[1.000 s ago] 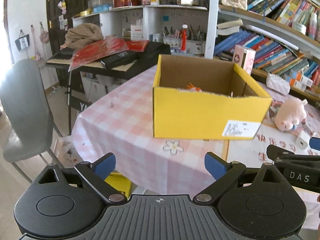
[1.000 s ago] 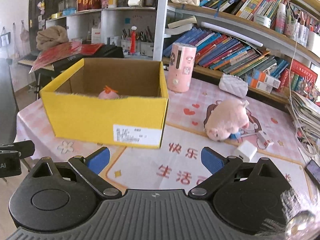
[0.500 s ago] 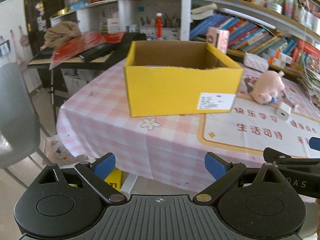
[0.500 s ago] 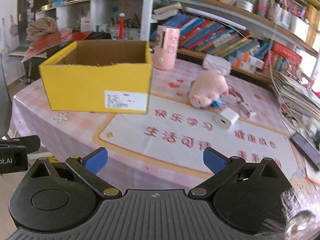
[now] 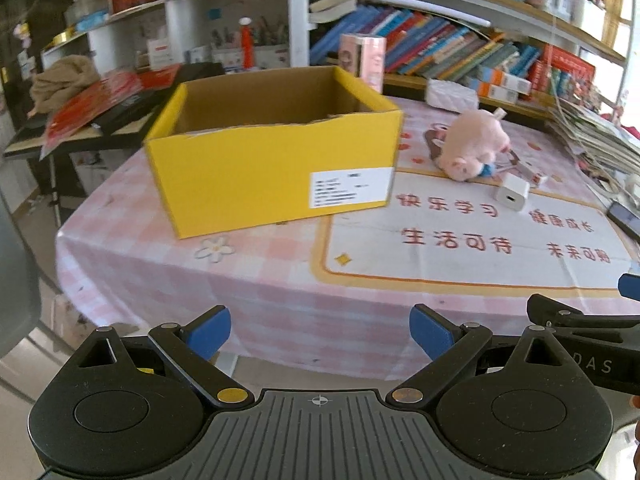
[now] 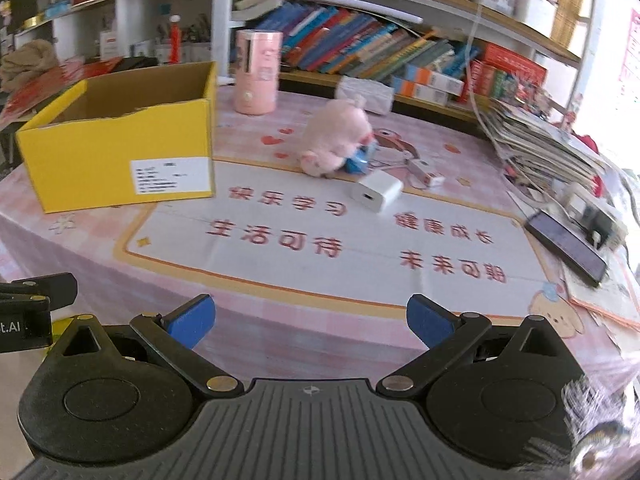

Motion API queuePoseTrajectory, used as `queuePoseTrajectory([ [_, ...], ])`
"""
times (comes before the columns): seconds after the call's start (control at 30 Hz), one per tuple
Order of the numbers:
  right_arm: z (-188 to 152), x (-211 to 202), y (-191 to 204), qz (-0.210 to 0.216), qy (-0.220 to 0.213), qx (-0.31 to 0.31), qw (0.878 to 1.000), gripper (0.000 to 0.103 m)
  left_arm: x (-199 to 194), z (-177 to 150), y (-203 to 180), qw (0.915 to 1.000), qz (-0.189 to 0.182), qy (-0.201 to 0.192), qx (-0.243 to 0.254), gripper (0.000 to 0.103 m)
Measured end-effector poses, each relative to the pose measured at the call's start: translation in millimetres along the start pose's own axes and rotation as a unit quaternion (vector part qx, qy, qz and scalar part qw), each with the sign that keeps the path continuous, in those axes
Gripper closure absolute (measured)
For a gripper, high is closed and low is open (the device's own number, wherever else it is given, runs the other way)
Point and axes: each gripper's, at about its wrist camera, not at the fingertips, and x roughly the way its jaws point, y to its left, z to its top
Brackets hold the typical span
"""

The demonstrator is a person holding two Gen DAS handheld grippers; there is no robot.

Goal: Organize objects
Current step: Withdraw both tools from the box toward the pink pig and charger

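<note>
Blue-padded left claw (image 5: 320, 330) spread wide, empty, right claw (image 6: 311, 320) likewise, yellow box (image 5: 276, 168) well ahead.

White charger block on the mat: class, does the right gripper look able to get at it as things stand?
Probably yes. The right gripper is open and empty, and only bare mat lies between it and the white charger block. The plush pig sits behind it, not in the way.

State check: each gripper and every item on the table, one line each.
Left gripper: open, empty.
Right gripper: open, empty.
Yellow box: upright, top open, contents hidden.
Plush pig: lying on the table, outside the box.
White charger: on its side, beside the pig.
Pink canister: upright behind the box.
Phone: flat, screen dark.
</note>
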Motion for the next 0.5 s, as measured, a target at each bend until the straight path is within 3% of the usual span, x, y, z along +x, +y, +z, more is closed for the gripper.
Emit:
queuePoseTrajectory([
  [0.5,16,31,-59,-0.033,0.018,0.033,0.999,0.000,36,31,-59,0.9988,-0.031,0.013,0.034,0.005],
])
